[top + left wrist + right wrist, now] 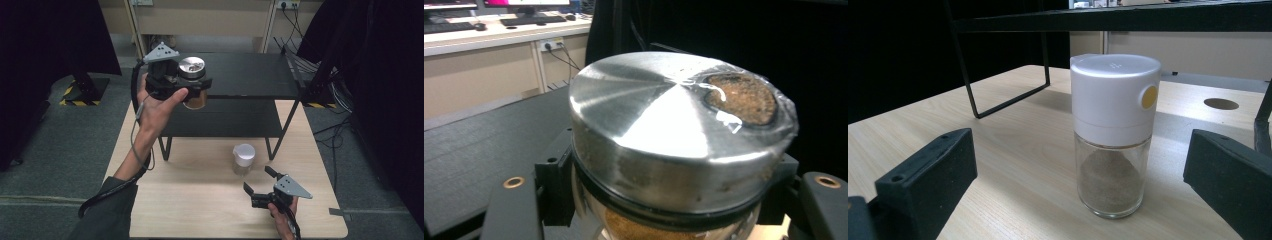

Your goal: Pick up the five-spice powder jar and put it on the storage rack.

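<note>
White-capped shaker [244,158] (beside black shelf [240,75])

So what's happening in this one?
A person works at a wooden table with a gripper in each hand. The left gripper is shut on a glass jar with a metal lid, holding it in the air beside the top of a black two-tier shelf. The right gripper rests open near the table's front, jaws facing a white-capped shaker standing untouched on the table.
</note>
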A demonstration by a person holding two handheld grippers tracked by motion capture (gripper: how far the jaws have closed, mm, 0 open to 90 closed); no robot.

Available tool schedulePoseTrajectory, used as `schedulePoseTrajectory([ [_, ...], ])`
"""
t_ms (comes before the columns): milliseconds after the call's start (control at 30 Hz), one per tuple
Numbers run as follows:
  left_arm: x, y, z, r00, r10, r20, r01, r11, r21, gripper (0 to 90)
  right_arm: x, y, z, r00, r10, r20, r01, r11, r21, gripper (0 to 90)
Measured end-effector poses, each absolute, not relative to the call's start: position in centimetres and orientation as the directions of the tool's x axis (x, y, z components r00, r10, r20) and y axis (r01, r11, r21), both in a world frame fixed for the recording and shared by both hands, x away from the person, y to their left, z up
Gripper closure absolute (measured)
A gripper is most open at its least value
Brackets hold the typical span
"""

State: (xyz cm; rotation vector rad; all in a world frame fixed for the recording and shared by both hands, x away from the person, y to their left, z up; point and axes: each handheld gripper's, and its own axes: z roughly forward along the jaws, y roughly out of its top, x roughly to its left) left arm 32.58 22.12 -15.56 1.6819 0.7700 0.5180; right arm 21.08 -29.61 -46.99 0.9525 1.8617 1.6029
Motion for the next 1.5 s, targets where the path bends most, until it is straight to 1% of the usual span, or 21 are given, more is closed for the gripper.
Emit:
schedulePoseTrajectory([
  [300,33.2,20.7,-15.0,0.626,0.778,-0.056,0.229,-0.115,0.967,30.4,21.1,-29.7,-47.0,-0.630,0.773,0.070,0.182,0.060,0.981,0.9],
  [333,33.2,20.7,-14.9,0.624,0.779,-0.063,0.236,-0.111,0.965,30.3,21.1,-29.7,-47.0,-0.630,0.773,0.070,0.182,0.060,0.981,0.9],
  [467,33.7,20.6,-15.0,0.621,0.783,-0.045,0.211,-0.112,0.971,30.4,21.1,-29.7,-47.0,-0.630,0.773,0.070,0.183,0.060,0.981,0.9],
  [600,33.8,20.3,-15.0,0.591,0.803,-0.073,0.241,-0.089,0.967,30.4,21.1,-29.7,-47.0,-0.632,0.772,0.068,0.180,0.061,0.982,0.9],
  [633,34.2,20.4,-15.2,0.595,0.803,-0.047,0.215,-0.103,0.971,30.4,21.1,-29.7,-47.0,-0.632,0.772,0.069,0.180,0.060,0.982,0.9],
  [667,34.2,20.4,-15.3,0.593,0.804,-0.047,0.215,-0.102,0.971,30.4,21.1,-29.7,-47.0,-0.632,0.772,0.070,0.180,0.058,0.982,0.9],
  [733,34.5,20.3,-15.4,0.585,0.809,-0.054,0.220,-0.095,0.971,30.4,21.1,-29.7,-47.0,-0.632,0.772,0.070,0.180,0.058,0.982,0.9],
  [767,34.4,20.1,-15.4,0.571,0.818,-0.070,0.241,-0.086,0.967,30.4,21.1,-29.7,-47.0,-0.631,0.772,0.071,0.180,0.057,0.982,0.9],
  [900,34.8,19.9,-15.5,0.556,0.828,-0.074,0.243,-0.077,0.967,30.3,21.1,-29.8,-47.0,-0.632,0.772,0.071,0.179,0.056,0.982,0.9],
  [1200,35.4,19.0,-15.3,0.531,0.846,-0.059,0.244,-0.086,0.966,30.4,21.2,-29.8,-47.1,-0.632,0.772,0.071,0.176,0.054,0.983,0.9],
  [1500,35.9,18.6,-15.5,0.517,0.854,-0.062,0.253,-0.083,0.964,30.4,21.2,-29.9,-47.1,-0.632,0.771,0.072,0.175,0.052,0.983,0.9],
])
